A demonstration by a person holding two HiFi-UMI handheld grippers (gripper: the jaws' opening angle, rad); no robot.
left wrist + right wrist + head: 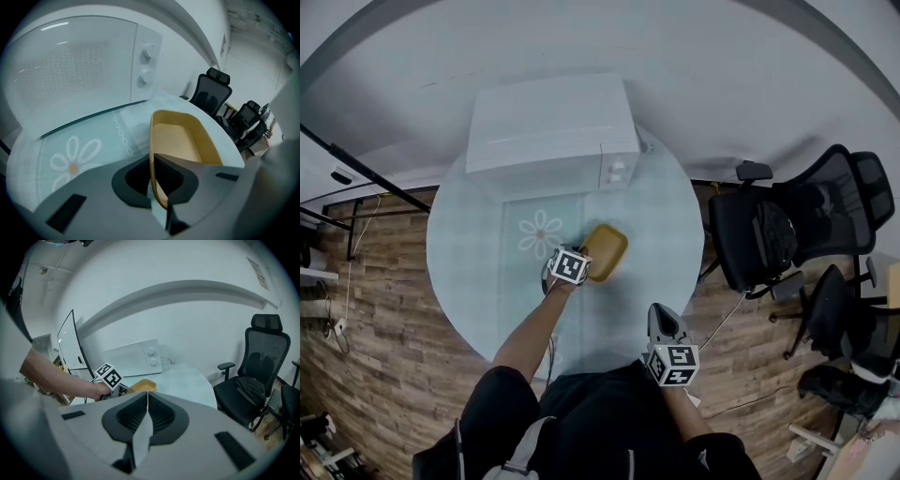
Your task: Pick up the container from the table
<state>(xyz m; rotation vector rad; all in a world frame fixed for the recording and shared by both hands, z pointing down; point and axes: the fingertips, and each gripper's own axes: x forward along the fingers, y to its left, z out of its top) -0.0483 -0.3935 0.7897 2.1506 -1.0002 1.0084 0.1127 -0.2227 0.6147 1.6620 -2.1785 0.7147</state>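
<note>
A yellow oval container (607, 251) sits on the round glass table (469, 253) in front of the microwave. My left gripper (587, 260) reaches it from the near left, and its jaws are shut on the container's near wall. In the left gripper view the thin yellow rim (153, 140) runs straight between the two dark pads (136, 178). My right gripper (663, 314) hangs at the table's near edge, away from the container. Its jaws (147, 394) are shut with nothing between them, and the container (143, 386) shows just beyond them.
A white microwave (548, 122) stands at the back of the table. A flower print (541, 232) lies on the glass left of the container. Black office chairs (769, 234) crowd the right side, over wooden floor.
</note>
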